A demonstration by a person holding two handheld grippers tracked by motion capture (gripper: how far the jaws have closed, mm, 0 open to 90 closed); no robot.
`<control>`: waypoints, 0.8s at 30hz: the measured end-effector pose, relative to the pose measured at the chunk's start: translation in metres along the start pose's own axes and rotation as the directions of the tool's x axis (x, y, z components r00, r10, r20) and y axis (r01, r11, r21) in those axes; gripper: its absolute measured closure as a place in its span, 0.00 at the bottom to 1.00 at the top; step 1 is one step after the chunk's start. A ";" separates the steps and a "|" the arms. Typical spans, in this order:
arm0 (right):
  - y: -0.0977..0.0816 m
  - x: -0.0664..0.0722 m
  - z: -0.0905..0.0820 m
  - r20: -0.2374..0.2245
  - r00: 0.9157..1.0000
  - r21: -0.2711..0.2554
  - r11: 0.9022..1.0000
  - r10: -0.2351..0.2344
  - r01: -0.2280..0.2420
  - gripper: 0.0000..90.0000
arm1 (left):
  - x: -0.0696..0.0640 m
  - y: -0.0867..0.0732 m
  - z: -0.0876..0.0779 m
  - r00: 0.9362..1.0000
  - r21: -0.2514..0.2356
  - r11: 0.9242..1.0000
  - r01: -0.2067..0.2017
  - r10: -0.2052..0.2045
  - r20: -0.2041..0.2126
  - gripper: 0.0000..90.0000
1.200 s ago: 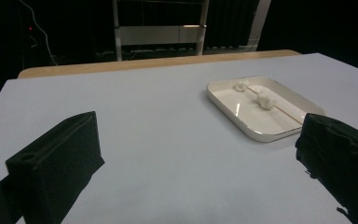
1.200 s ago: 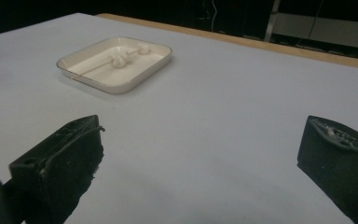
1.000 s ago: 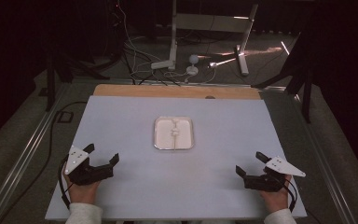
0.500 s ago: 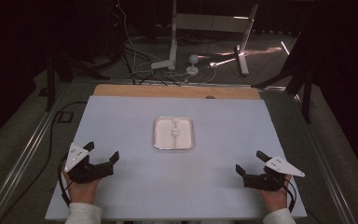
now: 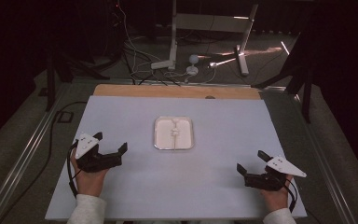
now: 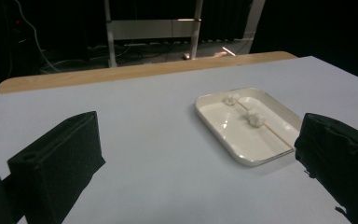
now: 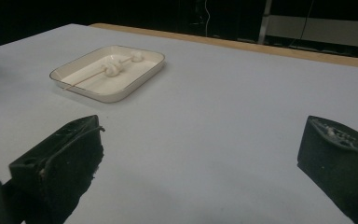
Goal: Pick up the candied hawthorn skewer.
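A white rectangular tray (image 5: 158, 140) lies at the middle of the pale table. In it rests a thin skewer with small white lumps (image 5: 174, 132), lying along the tray's length. The left gripper view has the tray (image 6: 214, 122) and the skewer's lumps (image 6: 254, 118) ahead to the right. The right gripper view has the tray (image 7: 116, 95) and the lumps (image 7: 111, 68) ahead to the left. My left gripper (image 5: 111, 141) is open near the table's front left. My right gripper (image 5: 251, 161) is open near the front right. Both hold nothing and stand well apart from the tray.
The table's pale sheet (image 5: 214, 196) ends at a wooden strip (image 5: 177, 91) along the far edge. Beyond it, on the dark floor, are cables and a white stand's legs (image 5: 205, 58). Metal rails (image 5: 23, 158) run along both sides of the table.
My left gripper has edged a little forward, toward the tray. The right gripper and the tray have stayed where they were.
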State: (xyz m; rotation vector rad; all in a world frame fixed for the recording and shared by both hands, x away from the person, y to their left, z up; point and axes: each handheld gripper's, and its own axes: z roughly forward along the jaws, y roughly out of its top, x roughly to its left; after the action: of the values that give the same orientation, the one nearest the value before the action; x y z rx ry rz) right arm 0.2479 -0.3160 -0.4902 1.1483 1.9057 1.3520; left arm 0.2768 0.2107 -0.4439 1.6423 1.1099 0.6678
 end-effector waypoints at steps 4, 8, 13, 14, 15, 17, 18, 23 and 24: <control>0.000 0.000 0.000 0.008 1.000 0.003 1.000 -0.001 0.000 0.00 | -0.005 0.006 0.013 1.000 0.012 1.000 -0.008 0.007 0.019 0.01; 0.000 0.000 0.000 0.009 1.000 0.003 1.000 -0.001 0.001 0.00 | -0.010 0.010 0.024 0.999 0.020 1.000 -0.015 0.014 0.033 0.01; 0.000 0.000 0.001 0.011 1.000 0.005 1.000 -0.002 0.002 0.00 | -0.018 0.014 0.047 0.999 0.035 0.999 -0.020 0.018 0.042 0.01; 0.000 0.000 0.001 0.010 1.000 0.005 1.000 -0.002 0.002 0.00 | -0.020 0.015 0.051 0.999 0.036 0.999 -0.015 0.013 0.045 0.01; 0.000 0.000 0.001 0.010 1.000 0.005 1.000 -0.002 0.002 0.00 | -0.020 0.015 0.051 0.999 0.036 0.999 -0.015 0.013 0.045 0.01; 0.000 0.000 0.001 0.010 1.000 0.006 1.000 -0.001 0.001 0.00 | -0.023 0.015 0.062 0.999 0.049 0.999 -0.013 0.011 0.051 0.01; -0.001 -0.001 0.001 0.010 1.000 0.007 1.000 0.000 0.000 0.00 | -0.024 0.015 0.065 0.999 0.053 0.999 -0.012 0.009 0.054 0.01; -0.001 -0.001 0.001 0.008 1.000 0.010 1.000 0.004 -0.004 0.00 | -0.030 0.015 0.078 0.998 0.069 0.998 -0.014 0.010 0.058 0.01; -0.001 -0.001 0.001 0.008 1.000 0.011 1.000 0.003 -0.003 0.00 | -0.033 0.015 0.084 0.998 0.078 0.997 -0.014 0.010 0.057 0.01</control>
State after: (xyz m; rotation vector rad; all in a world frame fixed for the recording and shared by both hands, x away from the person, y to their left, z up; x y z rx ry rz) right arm 0.2493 -0.3167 -0.4916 1.1611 1.9087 1.3375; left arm 0.3387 0.1436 -0.4559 1.7249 1.0979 0.5881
